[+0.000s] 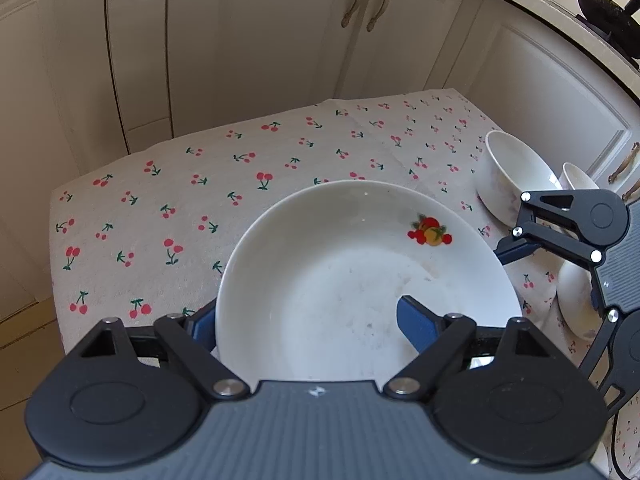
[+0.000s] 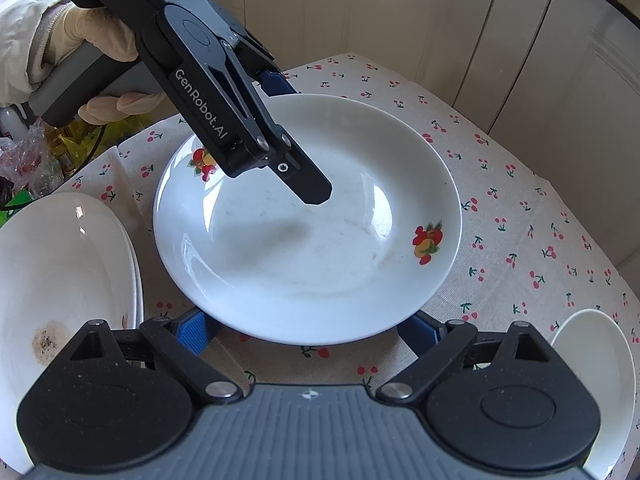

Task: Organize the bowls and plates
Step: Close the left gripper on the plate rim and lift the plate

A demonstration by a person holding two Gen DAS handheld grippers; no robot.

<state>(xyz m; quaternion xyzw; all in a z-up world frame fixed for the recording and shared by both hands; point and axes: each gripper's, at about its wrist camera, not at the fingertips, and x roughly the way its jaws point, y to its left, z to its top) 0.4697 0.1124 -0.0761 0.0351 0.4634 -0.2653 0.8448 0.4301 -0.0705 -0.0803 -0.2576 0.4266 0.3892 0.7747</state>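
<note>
**Fruit-printed plate held at its rim over the cherry cloth**

The white plate with the fruit prints (image 2: 308, 220) is taken as the landmark. It is seen above a cloth with a cherry pattern (image 2: 520, 216), and it appears raised a little on the side of the left gripper.

To the left of the plate, in the right wrist view, a stack of white plates (image 2: 60, 280) is seen, with a brown stain on the top one. It lies near the landmark plate but is not touching it. Behind this stack a gloved hand (image 2: 80, 36) is seen around the handle of the left gripper (image 2: 316, 188).

At the plate itself, the rim is clamped by the left gripper: one finger lies on the inner surface and the other blue pad is seen behind the rim. In the left wrist view the same is shown, with the plate (image 1: 360, 280) standing between the two blue pads (image 1: 416, 328).

The right gripper (image 2: 308, 332) is seen at the near edge of the plate, its jaws spread wide, one to each side under the rim. Nothing is held by it.

To the right of the plate, white bowls (image 1: 516, 176) stand on the cloth, and cream cabinet doors (image 1: 260, 40) are seen behind.
</note>
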